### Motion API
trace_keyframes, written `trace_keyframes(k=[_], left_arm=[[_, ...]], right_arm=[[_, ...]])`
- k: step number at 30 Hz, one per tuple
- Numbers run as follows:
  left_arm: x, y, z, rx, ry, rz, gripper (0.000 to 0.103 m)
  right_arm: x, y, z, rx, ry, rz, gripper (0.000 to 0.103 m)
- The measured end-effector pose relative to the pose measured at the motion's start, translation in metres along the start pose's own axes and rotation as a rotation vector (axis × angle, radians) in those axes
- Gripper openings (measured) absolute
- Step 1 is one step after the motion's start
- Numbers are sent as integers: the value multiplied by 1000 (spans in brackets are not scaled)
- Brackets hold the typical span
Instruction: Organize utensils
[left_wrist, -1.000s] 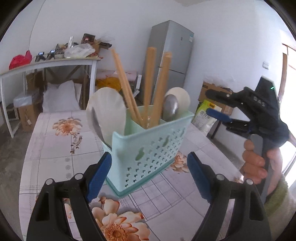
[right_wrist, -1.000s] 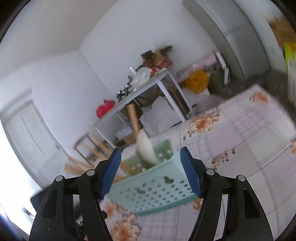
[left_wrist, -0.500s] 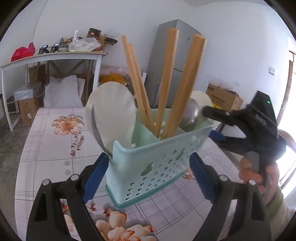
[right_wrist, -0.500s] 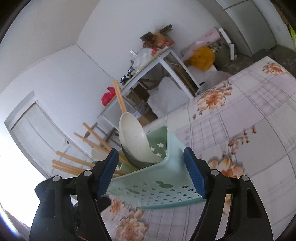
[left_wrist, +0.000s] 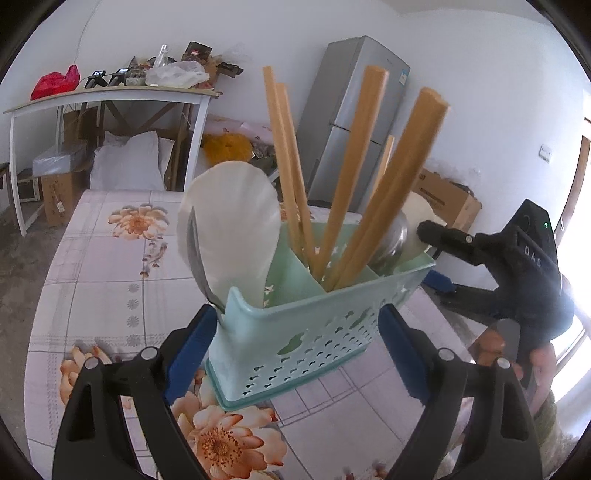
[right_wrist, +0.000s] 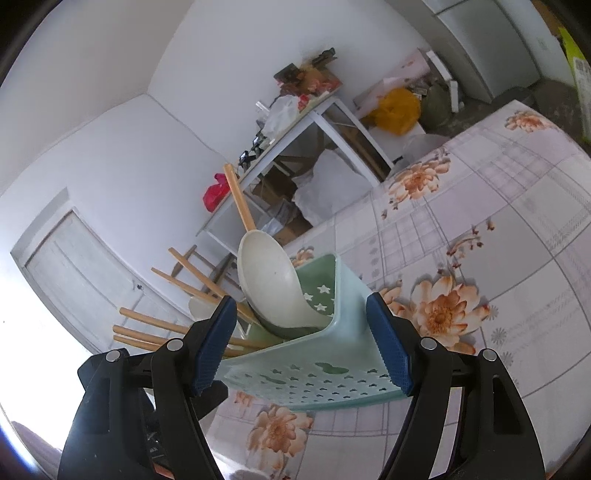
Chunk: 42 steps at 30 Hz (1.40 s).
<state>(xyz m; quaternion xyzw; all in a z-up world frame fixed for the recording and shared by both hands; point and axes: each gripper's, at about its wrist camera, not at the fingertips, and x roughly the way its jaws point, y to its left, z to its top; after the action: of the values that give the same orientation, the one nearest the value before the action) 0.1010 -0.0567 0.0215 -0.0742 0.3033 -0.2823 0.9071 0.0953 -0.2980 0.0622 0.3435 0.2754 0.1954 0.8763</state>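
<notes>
Left wrist view, left to right: red bag (left_wrist: 55, 81) on a white side table (left_wrist: 110, 92) against the far wall; flower-patterned desk (left_wrist: 92, 277) in front of it. Mint-green utensil caddy (left_wrist: 314, 332) standing on the desk near its front edge. Filling the caddy's left compartment, bowl up, a pale spoon (left_wrist: 229, 229) with a metal utensil (left_wrist: 195, 258) tucked against it. Fanning from the middle compartment, several wooden handles (left_wrist: 354, 166). In the right compartment, a steel ladle (left_wrist: 391, 236). Behind, a grey fridge (left_wrist: 351, 110) and a cardboard box (left_wrist: 447, 195).

Left tool (left_wrist: 295, 314) spread wide, blue pads flanking the caddy's long front face from the near side and not clamped on it.

Far right, gripped in a hand (left_wrist: 539, 365), the right tool (right_wrist: 301, 302) straddling the caddy's right end, one finger behind the end wall and one in front.

Right wrist view: caddy's end wall between the blue pads, each pad just beside a corner. Jaws just opened a little around it; impossible to tell whether the pads press on the plastic. Wooden handles splayed to the left, white door (right_wrist: 74, 266) beyond.
</notes>
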Motion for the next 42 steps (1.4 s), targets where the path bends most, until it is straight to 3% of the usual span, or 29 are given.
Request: trace_keyframes(k=[5,9,16,20,26,29,34,42], left_arm=[[-15,-1,-3,-10,7,22,88],[-35,-8,-21,8,8,133,94],[-46,-26,-47,44,31,299,97],[-47,-31,-48,32,32,403,97],[-59,-35,-46,43,-25,564,97],[-60,-36,-47,58,-3,622,97],[-57,-33,-45,74,49,678,97],[-63,-25,-41,16,25,725,97]], right_arm=[[-32,13,-7,-61,-80,-112,70],[-60,32,-27,-178,-127,-270,74],[-38,55,-92,-355,6,-560,83],[-23,60,-105,-405,32,-622,84],[-17,70,-111,-466,21,-692,86],[-17,68,-112,-470,23,-718,86],[-23,63,-108,-437,8,-738,86],[-30,55,-103,-400,-11,-767,86]])
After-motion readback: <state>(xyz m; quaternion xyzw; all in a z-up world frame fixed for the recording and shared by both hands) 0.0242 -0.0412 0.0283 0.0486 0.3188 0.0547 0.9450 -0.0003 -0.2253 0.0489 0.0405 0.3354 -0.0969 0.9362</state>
